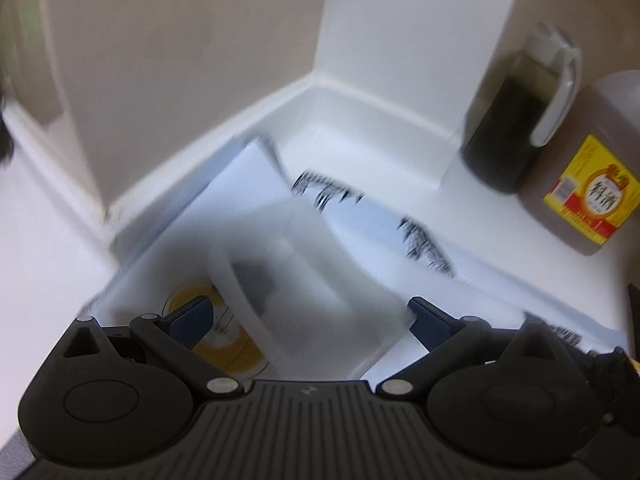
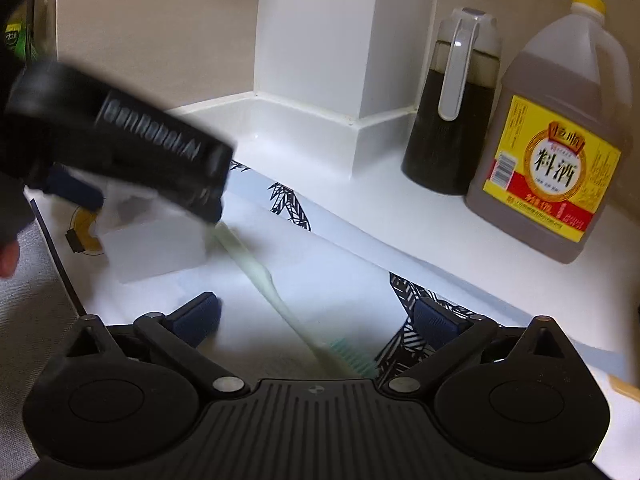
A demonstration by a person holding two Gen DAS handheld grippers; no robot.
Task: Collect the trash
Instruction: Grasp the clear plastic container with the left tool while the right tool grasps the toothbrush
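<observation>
A blurred white box (image 1: 296,280) lies on a white mat with black leaf prints (image 1: 360,216), and my left gripper (image 1: 310,318) is open with a finger on either side of it. A yellow ring (image 1: 228,344) shows beside the box. In the right wrist view the left gripper (image 2: 152,206) hangs over the same white box (image 2: 156,248). A pale green toothbrush (image 2: 260,268) lies slantwise on the mat (image 2: 352,264), its bristle end between the fingers of my open right gripper (image 2: 318,318). I cannot tell whether either gripper touches its object.
A dark sauce pitcher (image 2: 448,120) and a brown jug with a yellow label (image 2: 552,160) stand at the back right on the white counter (image 2: 400,208), beside a white wall column (image 2: 316,40). A hand (image 2: 8,256) and grey cloth (image 2: 32,300) are at the left edge.
</observation>
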